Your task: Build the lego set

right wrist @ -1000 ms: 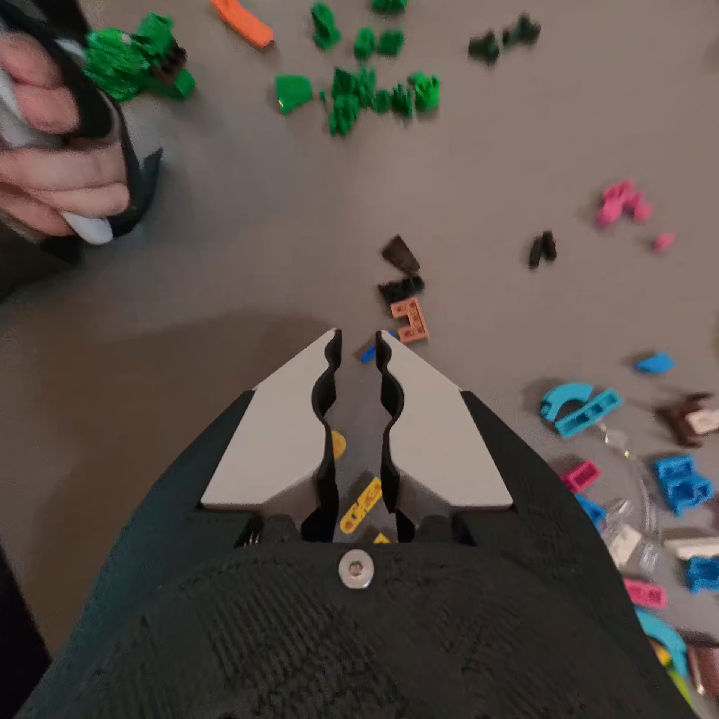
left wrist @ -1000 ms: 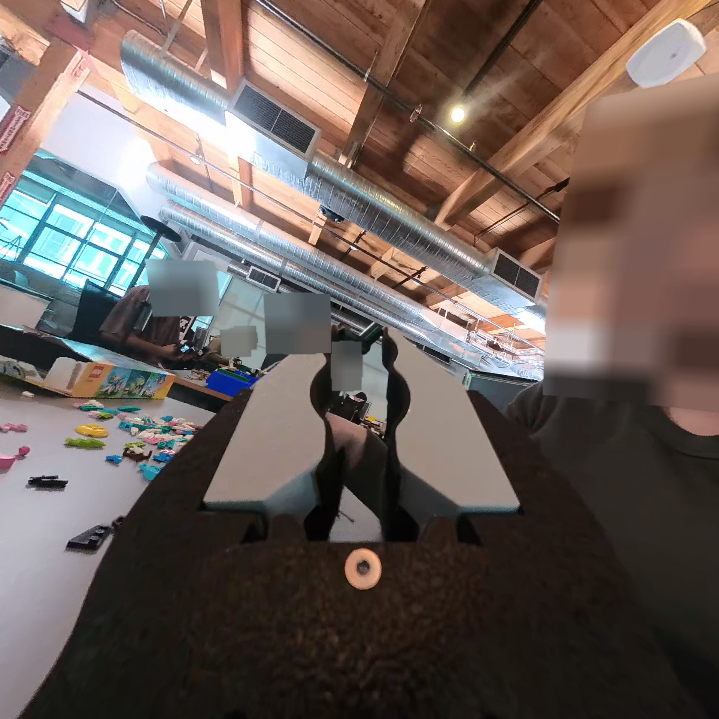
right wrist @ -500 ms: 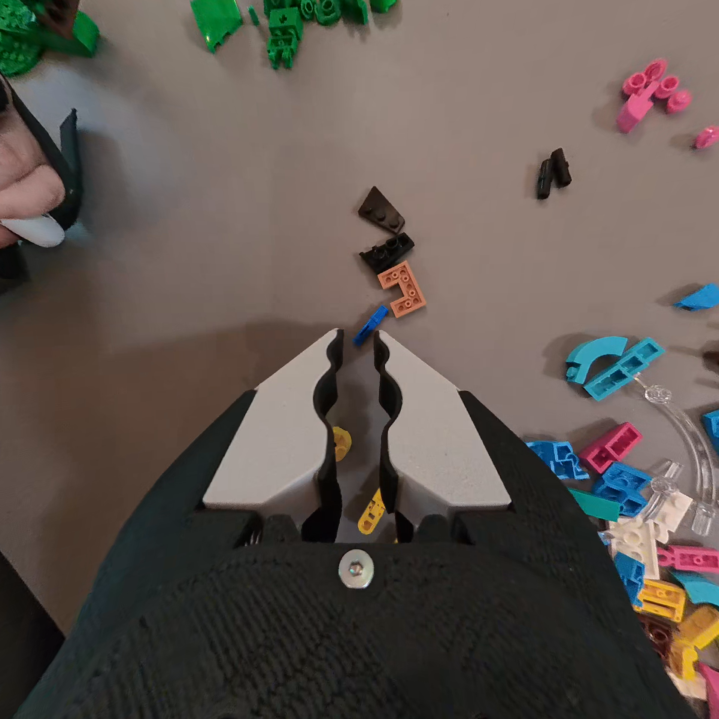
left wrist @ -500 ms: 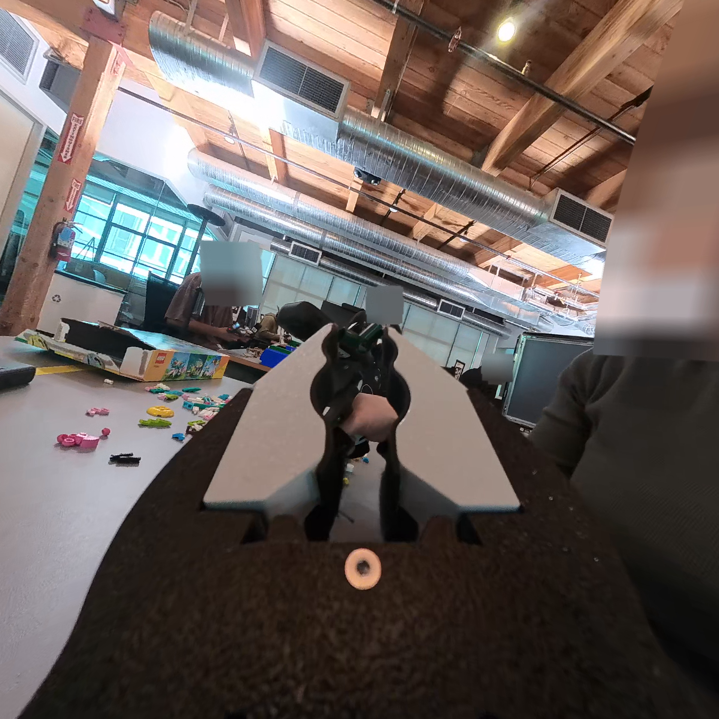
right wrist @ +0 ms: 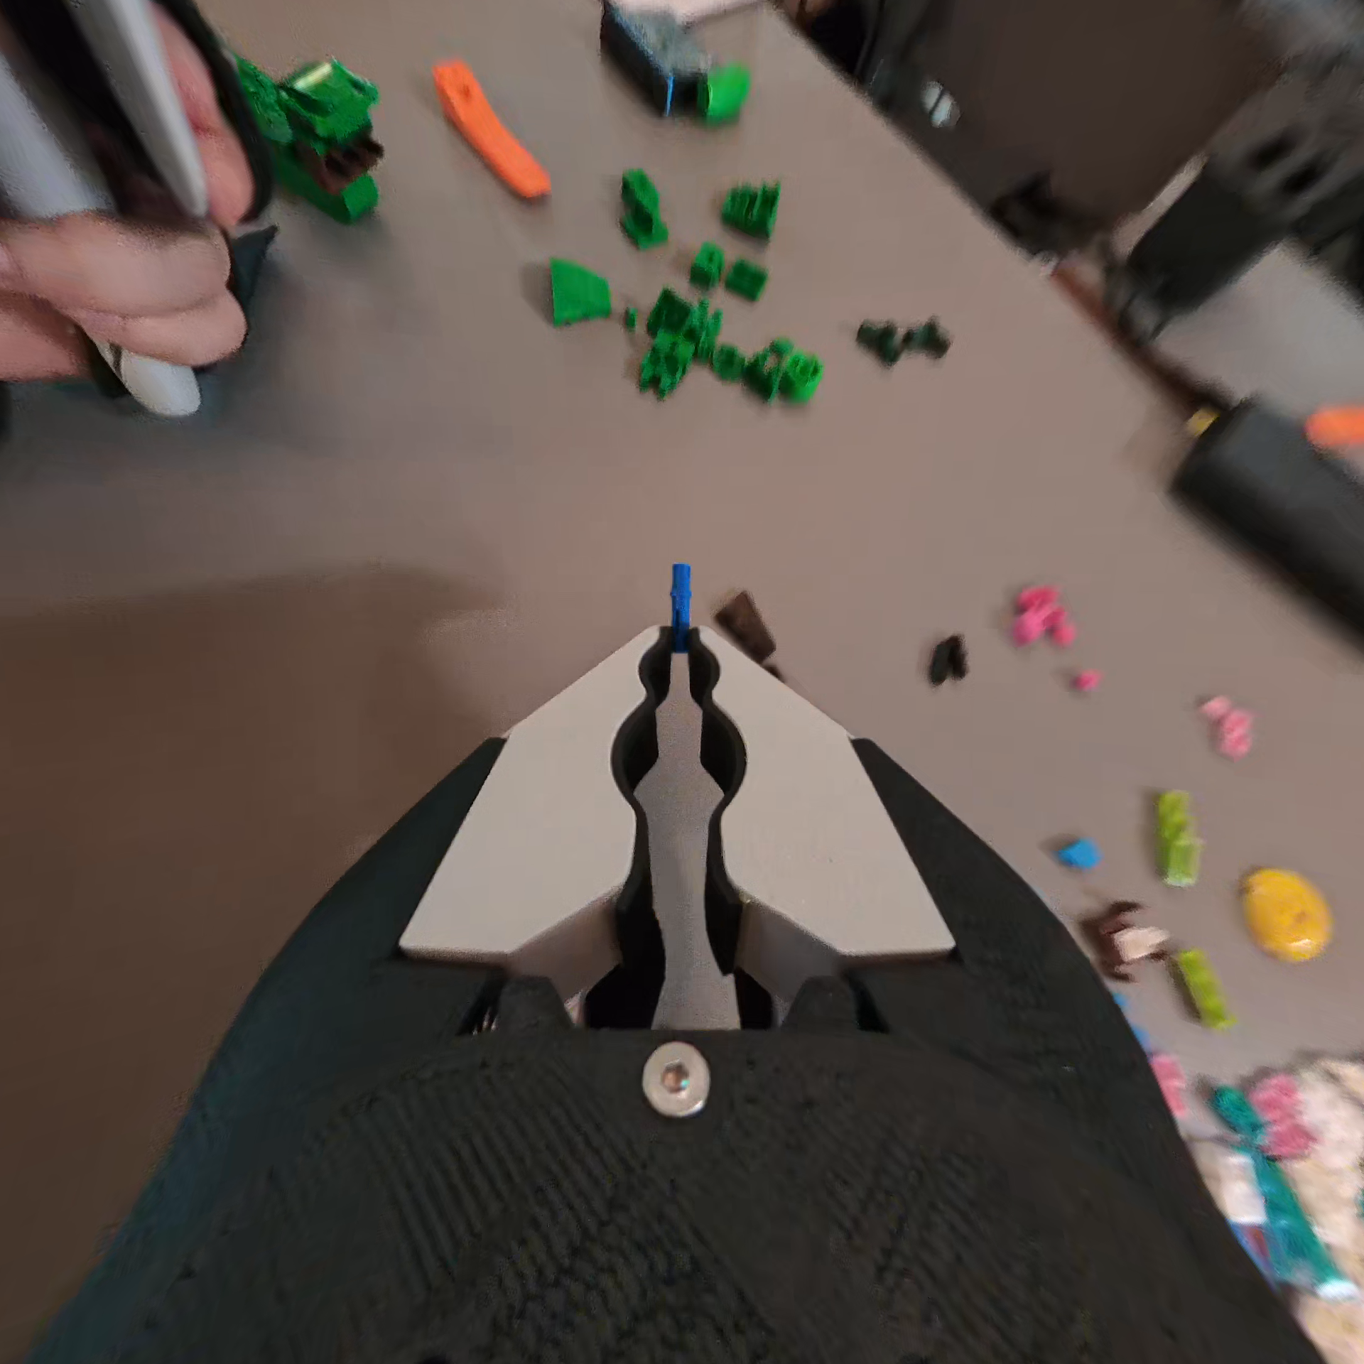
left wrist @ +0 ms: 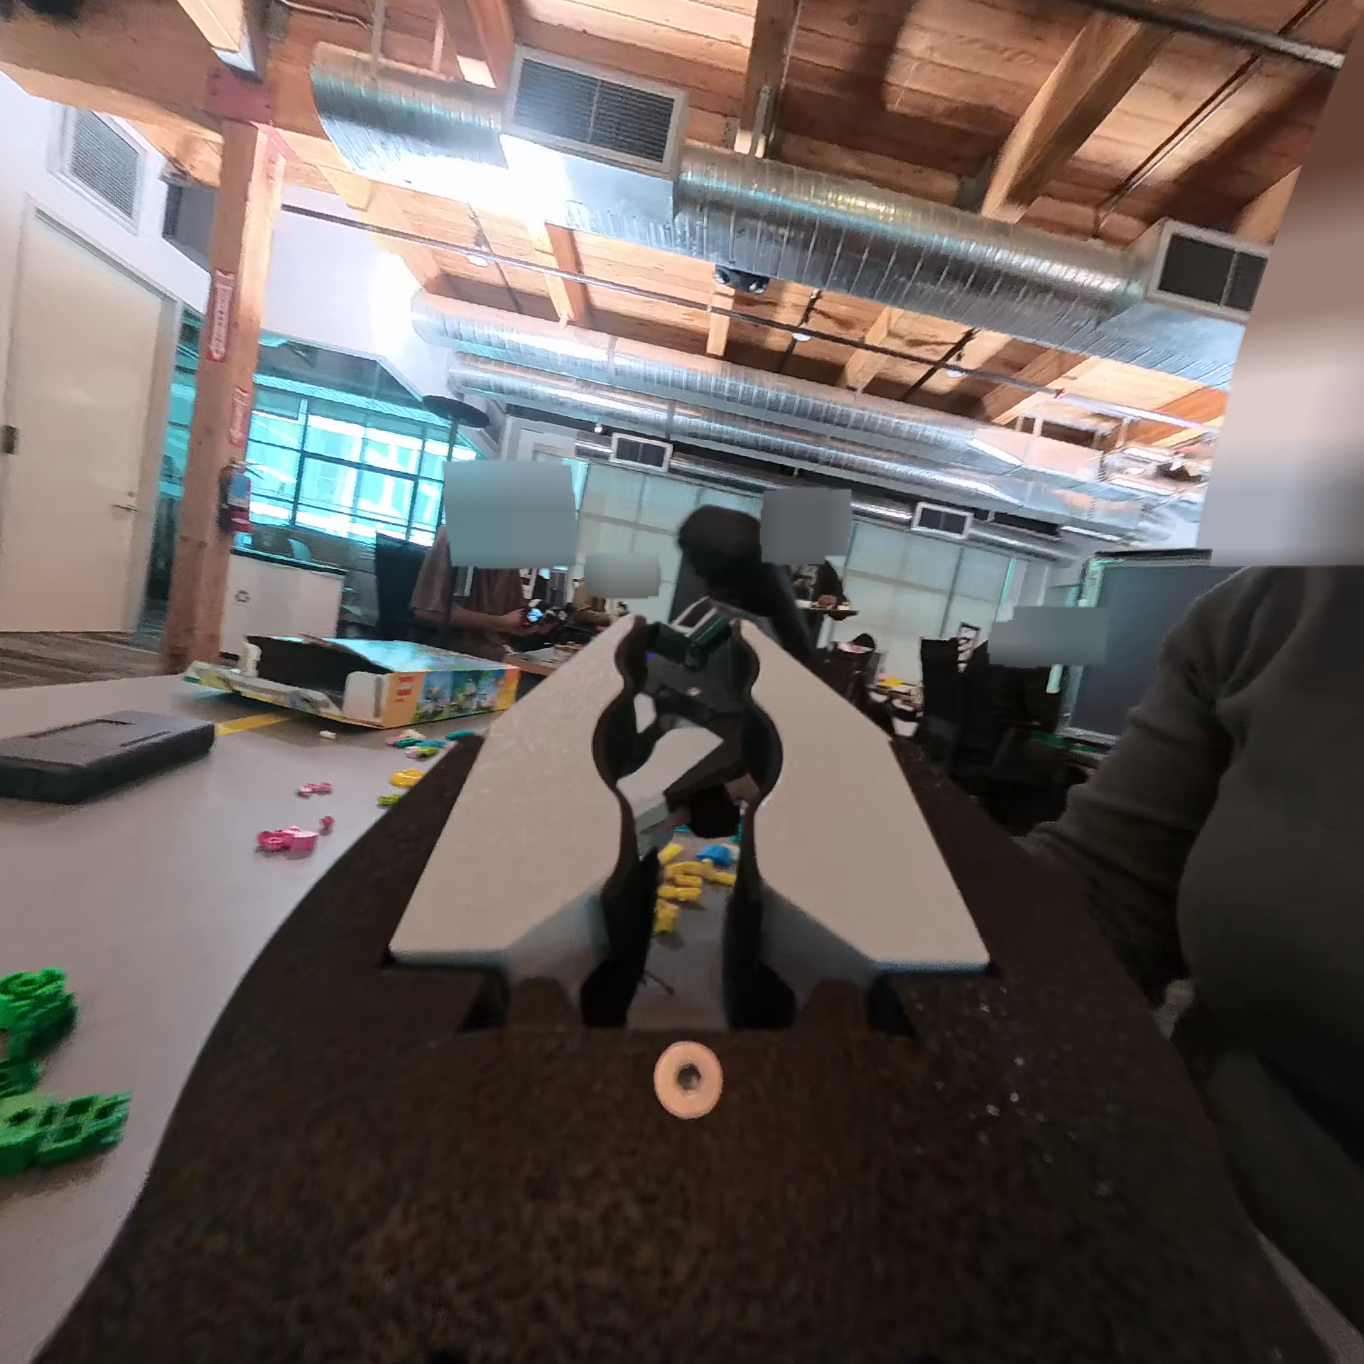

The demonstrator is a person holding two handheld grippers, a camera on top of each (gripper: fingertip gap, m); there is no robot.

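Observation:
My right gripper is shut on a small blue pin, which sticks out past the fingertips above the grey table. My left gripper is shut on a green lego assembly at its tips. In the right wrist view that assembly shows at the top left, held up by the left gripper in a hand. In the left wrist view the right gripper's dark body shows beyond the left fingertips.
Loose green bricks, an orange brick separator, a dark wedge, and pink and yellow pieces lie on the table. An open lego box and a black case sit far left. A person's torso is at right. Spacing between my two grippers at the tips: around 15 cm. The orange brick separator is about equally far from each gripper, around 25 cm.
My right gripper has shut on the blue pin and lifted it off the table, tilting up. My left gripper has tilted down from the ceiling toward the table.

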